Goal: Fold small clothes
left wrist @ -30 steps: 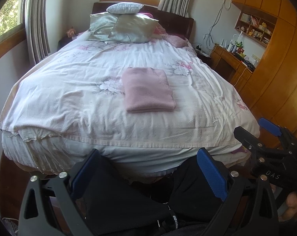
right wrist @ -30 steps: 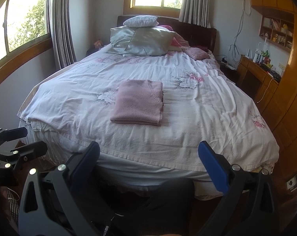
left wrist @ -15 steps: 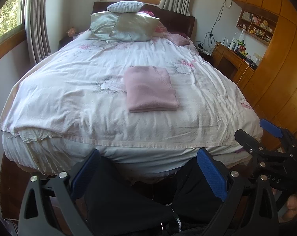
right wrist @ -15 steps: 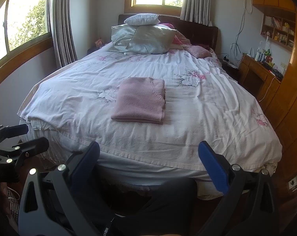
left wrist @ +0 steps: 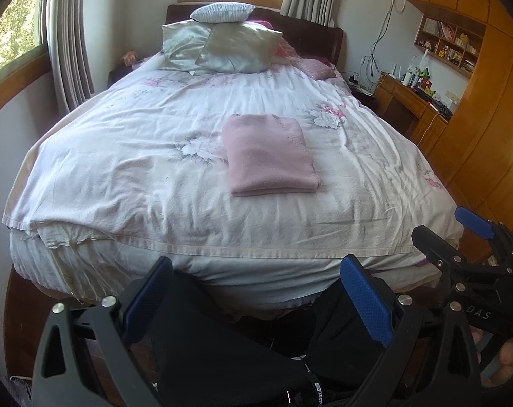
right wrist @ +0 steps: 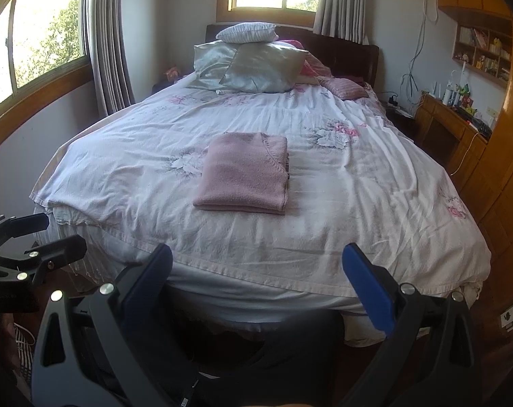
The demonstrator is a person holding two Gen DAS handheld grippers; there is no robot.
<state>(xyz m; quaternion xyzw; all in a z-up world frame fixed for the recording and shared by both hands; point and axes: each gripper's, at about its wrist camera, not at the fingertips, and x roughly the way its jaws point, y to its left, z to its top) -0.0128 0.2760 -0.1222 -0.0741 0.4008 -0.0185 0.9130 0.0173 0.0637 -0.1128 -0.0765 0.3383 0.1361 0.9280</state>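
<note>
A pink knitted garment [left wrist: 270, 156] [right wrist: 244, 173] lies folded into a neat rectangle in the middle of the bed [left wrist: 120, 176] [right wrist: 375, 203]. My left gripper [left wrist: 256, 291] hangs off the foot of the bed, well short of the garment, open and holding nothing. My right gripper [right wrist: 256, 279] is also back from the bed's foot edge, open with nothing between its blue pads. Each gripper shows at the edge of the other's view: the right gripper [left wrist: 460, 237], the left gripper [right wrist: 46, 237].
Pillows [left wrist: 236, 44] [right wrist: 253, 64] are stacked at the headboard. A wooden desk [left wrist: 409, 101] and wardrobe [right wrist: 507, 156] line the right side. Windows with curtains [right wrist: 107, 51] stand left and behind. Dark trousers [left wrist: 222, 349] show below the grippers.
Both views have crept slightly toward the bed and tilted a little; the garment sits a touch higher and to the right in the left view. Neither gripper has changed its opening.
</note>
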